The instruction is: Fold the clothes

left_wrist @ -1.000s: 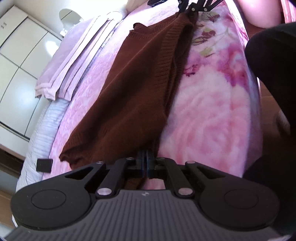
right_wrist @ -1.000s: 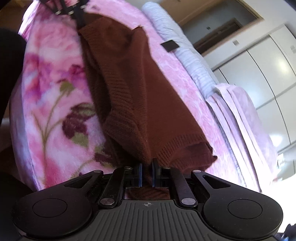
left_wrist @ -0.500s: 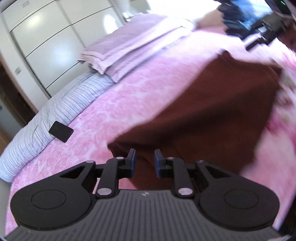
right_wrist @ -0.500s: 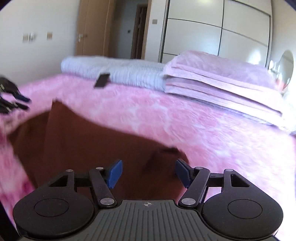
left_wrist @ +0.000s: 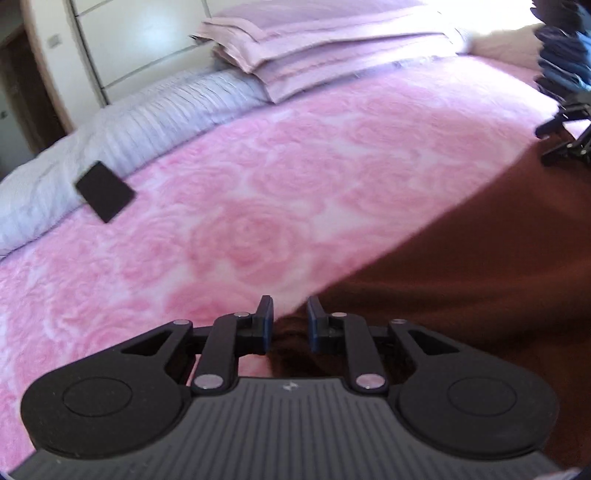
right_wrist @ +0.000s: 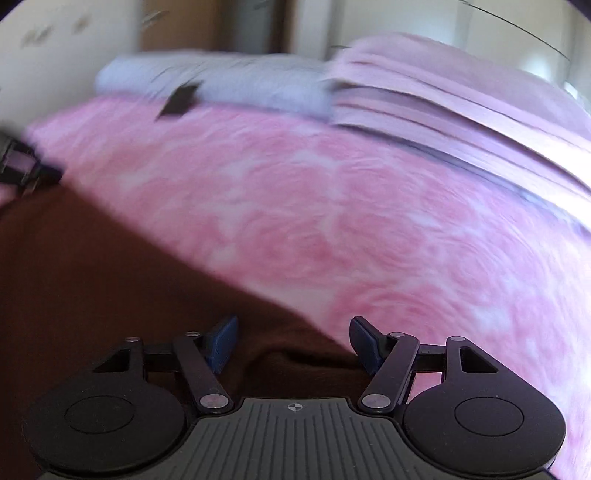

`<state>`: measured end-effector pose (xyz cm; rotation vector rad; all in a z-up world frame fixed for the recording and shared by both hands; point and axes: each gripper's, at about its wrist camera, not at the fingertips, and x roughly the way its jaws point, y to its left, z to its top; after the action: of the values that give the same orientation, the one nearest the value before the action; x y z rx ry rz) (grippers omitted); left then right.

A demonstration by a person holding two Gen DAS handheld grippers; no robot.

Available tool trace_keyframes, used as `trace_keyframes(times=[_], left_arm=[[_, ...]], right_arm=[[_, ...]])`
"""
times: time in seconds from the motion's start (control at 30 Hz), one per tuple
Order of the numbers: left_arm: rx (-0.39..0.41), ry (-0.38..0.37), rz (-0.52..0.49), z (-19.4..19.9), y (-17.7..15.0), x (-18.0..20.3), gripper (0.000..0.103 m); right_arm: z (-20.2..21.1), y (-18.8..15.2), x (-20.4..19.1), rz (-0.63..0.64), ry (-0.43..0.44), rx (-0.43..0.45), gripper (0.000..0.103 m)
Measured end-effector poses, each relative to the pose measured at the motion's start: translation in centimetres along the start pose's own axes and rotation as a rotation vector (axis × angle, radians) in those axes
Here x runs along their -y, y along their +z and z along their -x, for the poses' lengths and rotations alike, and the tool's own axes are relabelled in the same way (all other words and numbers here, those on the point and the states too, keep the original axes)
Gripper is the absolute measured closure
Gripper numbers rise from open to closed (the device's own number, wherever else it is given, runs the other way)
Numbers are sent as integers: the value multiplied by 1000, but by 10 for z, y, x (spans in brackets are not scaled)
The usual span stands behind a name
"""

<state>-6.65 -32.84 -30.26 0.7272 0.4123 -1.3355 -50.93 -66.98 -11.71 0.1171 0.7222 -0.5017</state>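
Observation:
A dark brown knitted sweater (left_wrist: 498, 266) lies flat on the pink rose-patterned bed cover (left_wrist: 280, 177). My left gripper (left_wrist: 290, 321) is open a little and empty, right over the sweater's left corner. In the right wrist view the sweater (right_wrist: 92, 280) fills the lower left. My right gripper (right_wrist: 293, 339) is wide open and empty above the sweater's right corner. The right gripper's fingers (left_wrist: 561, 147) show at the right edge of the left wrist view. The left gripper (right_wrist: 18, 166) shows at the left edge of the right wrist view.
A small black flat object (left_wrist: 105, 192) lies at the edge of a striped grey pillow (left_wrist: 155, 122). Folded lilac bedding (left_wrist: 325, 40) is stacked beside it. White wardrobe doors (left_wrist: 140, 33) stand behind the bed. Dark blue clothes (left_wrist: 565, 48) lie at the far right.
Both grippers held the sweater's edge shut a second ago. They laid it on the bed, opened and let go, and now tilt up toward the pillows.

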Motion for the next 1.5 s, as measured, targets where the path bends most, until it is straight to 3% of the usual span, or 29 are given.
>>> trace_keyframes(times=[0.1,0.2,0.3,0.4,0.43,0.5,0.57,0.77,0.9,0.97,1.0,1.1,1.13,1.23,1.3,1.5], left_arm=[[34,-27,-17,35,-1,9,86],[19,-118,30,69,-10,28,83],[-16,-249,90,91,-24,49,77],[-108,-314,132,83,-38,67,75],[-151,-314,129,76,-42,72,76],[-139,-302,125,84,-48,76,95],[-116,-279,121,103,-54,76,100],[-96,-257,190,129,-85,69,99],[-39,-234,224,135,-83,66,95],[-1,-226,230,140,-80,66,95],[-11,-224,211,137,-80,70,95],[-58,-210,131,126,-82,83,91],[-53,-205,132,129,-81,82,91],[-23,-195,156,140,-78,74,90],[-19,-173,149,139,-70,66,84],[3,-118,94,100,-27,38,81]], right_arm=[[38,-2,-10,1,11,72,37],[76,-8,-28,2,50,115,37],[104,-20,-54,-21,98,140,37],[115,-34,-79,-12,117,120,37],[116,-39,-86,-13,120,109,37],[114,-46,-94,-28,130,77,37],[114,-53,-100,-23,125,64,37],[109,-72,-109,-53,124,7,37],[127,-75,-118,-85,114,84,37],[131,-79,-124,-87,152,89,37],[133,-81,-127,-87,171,90,37],[116,-93,-135,-21,172,-16,37],[118,-95,-132,-31,177,-3,37],[135,-90,-122,-58,156,31,37],[142,-84,-111,-51,131,55,37],[124,-45,-76,8,67,77,37]])
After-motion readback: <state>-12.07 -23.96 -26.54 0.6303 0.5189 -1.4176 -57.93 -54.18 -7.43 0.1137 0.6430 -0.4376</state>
